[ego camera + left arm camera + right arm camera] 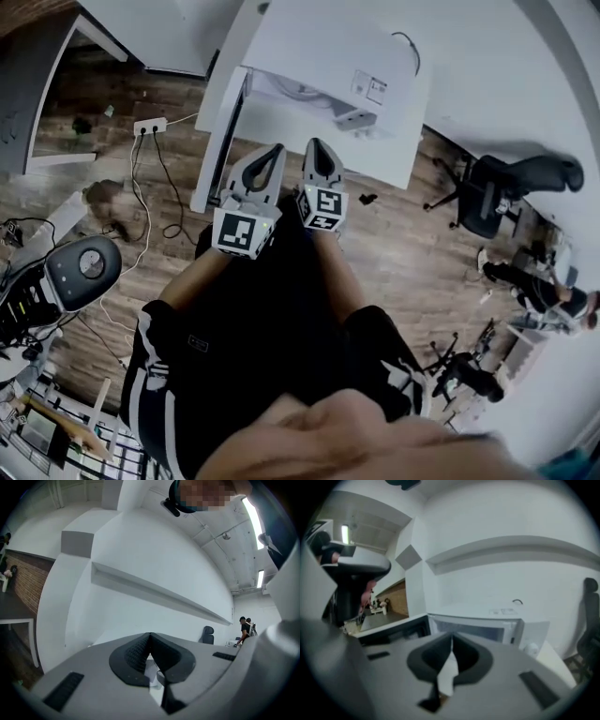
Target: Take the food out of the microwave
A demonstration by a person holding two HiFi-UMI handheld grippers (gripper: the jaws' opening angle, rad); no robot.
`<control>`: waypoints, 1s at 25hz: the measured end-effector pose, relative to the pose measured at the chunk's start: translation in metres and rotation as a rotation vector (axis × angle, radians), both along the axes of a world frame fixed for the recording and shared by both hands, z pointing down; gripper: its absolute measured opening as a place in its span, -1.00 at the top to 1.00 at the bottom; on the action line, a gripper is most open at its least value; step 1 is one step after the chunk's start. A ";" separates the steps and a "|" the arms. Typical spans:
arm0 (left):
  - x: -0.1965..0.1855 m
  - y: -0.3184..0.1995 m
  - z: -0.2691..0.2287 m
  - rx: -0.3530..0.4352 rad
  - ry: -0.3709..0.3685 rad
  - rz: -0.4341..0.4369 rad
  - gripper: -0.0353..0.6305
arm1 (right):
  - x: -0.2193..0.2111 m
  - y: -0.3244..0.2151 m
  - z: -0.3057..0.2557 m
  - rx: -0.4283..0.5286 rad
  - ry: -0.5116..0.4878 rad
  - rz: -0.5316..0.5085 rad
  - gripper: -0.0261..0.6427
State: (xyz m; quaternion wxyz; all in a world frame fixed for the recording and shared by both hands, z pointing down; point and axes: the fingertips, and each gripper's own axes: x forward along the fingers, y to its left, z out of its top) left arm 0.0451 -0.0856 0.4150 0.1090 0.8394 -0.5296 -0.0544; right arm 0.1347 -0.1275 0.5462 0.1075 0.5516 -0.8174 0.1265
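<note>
The person's black-sleeved forearms (pixel 187 281) reach forward and close together, each hand carrying its tool roughly level toward the counter ahead. The left gripper (pixel 269 155) and the right gripper (pixel 321 150) sit side by side, nearly touching at their marker cubes. The right one is angled a little downward.

Both sets of jaws are pressed together at the tips, and neither has anything between them.

Just beyond the tips stands the white microwave (pixel 328 52) on a white table (pixel 309 131). Its door (pixel 389 632) is swung open to the left, and the right gripper points at the open front. The inside looks pale, and I cannot make out the food in any view.

Farther off, a black office chair (pixel 487 202) stands on the wood floor (pixel 403 253).
</note>
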 end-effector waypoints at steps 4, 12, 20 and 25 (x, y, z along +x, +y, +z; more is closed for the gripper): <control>0.004 -0.007 0.003 -0.006 0.001 -0.003 0.80 | 0.002 -0.022 0.021 -0.026 -0.001 -0.006 0.82; 0.002 -0.008 0.012 0.000 0.005 0.049 0.80 | 0.004 -0.068 0.067 -0.051 0.016 0.031 0.50; -0.008 -0.007 0.014 -0.012 0.024 0.045 0.80 | 0.001 -0.099 0.099 -0.085 0.039 0.060 0.32; -0.008 -0.007 0.011 -0.009 0.030 0.045 0.80 | -0.002 -0.122 0.107 -0.088 0.045 0.056 0.24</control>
